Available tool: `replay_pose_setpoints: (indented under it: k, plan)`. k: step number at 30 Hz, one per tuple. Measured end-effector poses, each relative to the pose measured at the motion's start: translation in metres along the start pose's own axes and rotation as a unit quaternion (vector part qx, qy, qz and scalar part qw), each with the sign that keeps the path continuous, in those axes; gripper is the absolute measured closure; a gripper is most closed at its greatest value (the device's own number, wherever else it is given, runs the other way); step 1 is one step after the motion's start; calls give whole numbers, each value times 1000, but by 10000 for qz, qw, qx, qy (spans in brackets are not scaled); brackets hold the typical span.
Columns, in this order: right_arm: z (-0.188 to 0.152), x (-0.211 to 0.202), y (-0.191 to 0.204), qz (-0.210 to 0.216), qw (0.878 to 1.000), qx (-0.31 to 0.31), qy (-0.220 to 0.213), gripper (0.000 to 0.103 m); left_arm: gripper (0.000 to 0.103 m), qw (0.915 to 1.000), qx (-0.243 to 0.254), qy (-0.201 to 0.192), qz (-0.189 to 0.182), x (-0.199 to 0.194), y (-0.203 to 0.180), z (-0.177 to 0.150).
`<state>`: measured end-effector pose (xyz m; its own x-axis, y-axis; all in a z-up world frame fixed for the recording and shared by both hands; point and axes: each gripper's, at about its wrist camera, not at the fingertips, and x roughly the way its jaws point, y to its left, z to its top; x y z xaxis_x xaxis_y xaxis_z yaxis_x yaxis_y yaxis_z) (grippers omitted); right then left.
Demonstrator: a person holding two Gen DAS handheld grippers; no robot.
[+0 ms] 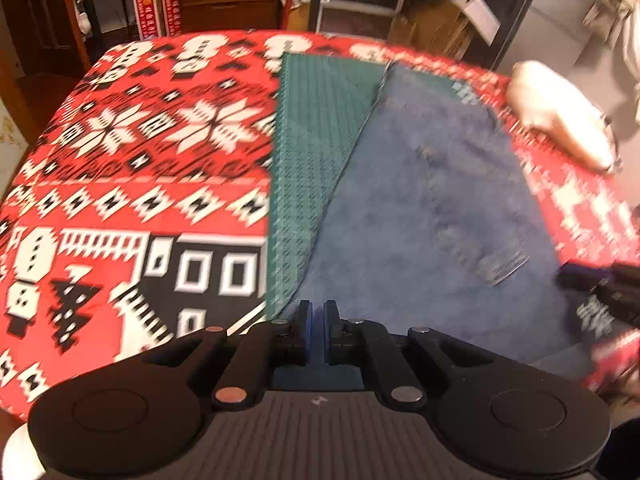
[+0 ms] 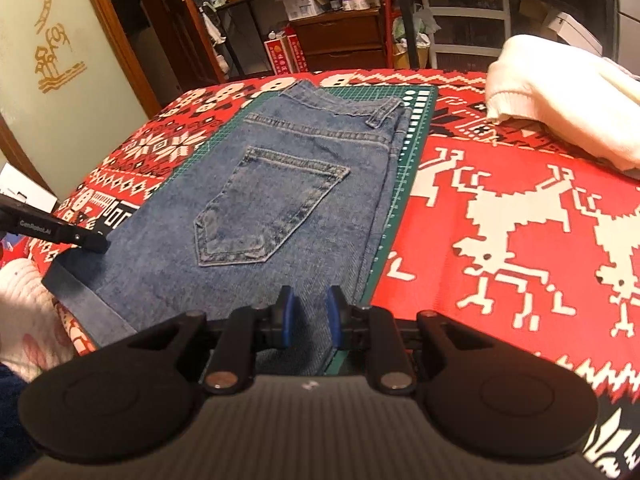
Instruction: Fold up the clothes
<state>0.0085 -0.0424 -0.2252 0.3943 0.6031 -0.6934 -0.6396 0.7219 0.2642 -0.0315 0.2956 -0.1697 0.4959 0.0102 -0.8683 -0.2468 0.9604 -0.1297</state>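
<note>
The folded blue denim jeans point(image 2: 280, 200) lie on a green cutting mat point(image 2: 416, 152), which lies on the red patterned blanket point(image 2: 520, 208). The back pocket faces up, and the waistband is at the far end of the mat.

The left gripper point(image 1: 318, 316) is at the near edge of the jeans. Its blue fingertips point(image 1: 306, 316) are almost together, with only a thin gap; whether cloth is pinched there cannot be told.

The right gripper point(image 2: 310, 312) is also at the near edge of the jeans, close to the mat's right border. Its blue fingers point(image 2: 286, 310) stand a little apart, with denim visible between them, not clamped on it.

A cream white knitted sweater point(image 2: 560, 96) lies on the blanket, to the right of the mat and well apart from it.
</note>
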Motion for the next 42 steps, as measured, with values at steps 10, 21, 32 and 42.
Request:
replay_pose_setpoints:
  k: [10, 21, 32, 42]
  plan:
    - [33, -9, -6, -119, 9996, -136, -219, 86, 98, 9979, 271, -324, -494, 12, -42, 73]
    - [93, 40, -6, -99, 9991, -380, -136, 86, 99, 9965, 510, 144, -640, 95, -64, 123]
    - [92, 84, -30, -292, 9995, -31, 92, 91, 99, 9966, 418, 206, -677, 106, -63, 129]
    - [107, 63, -41, -174, 9994, 200, -228, 92, 99, 9953, 517, -197, -798, 82, -70, 150]
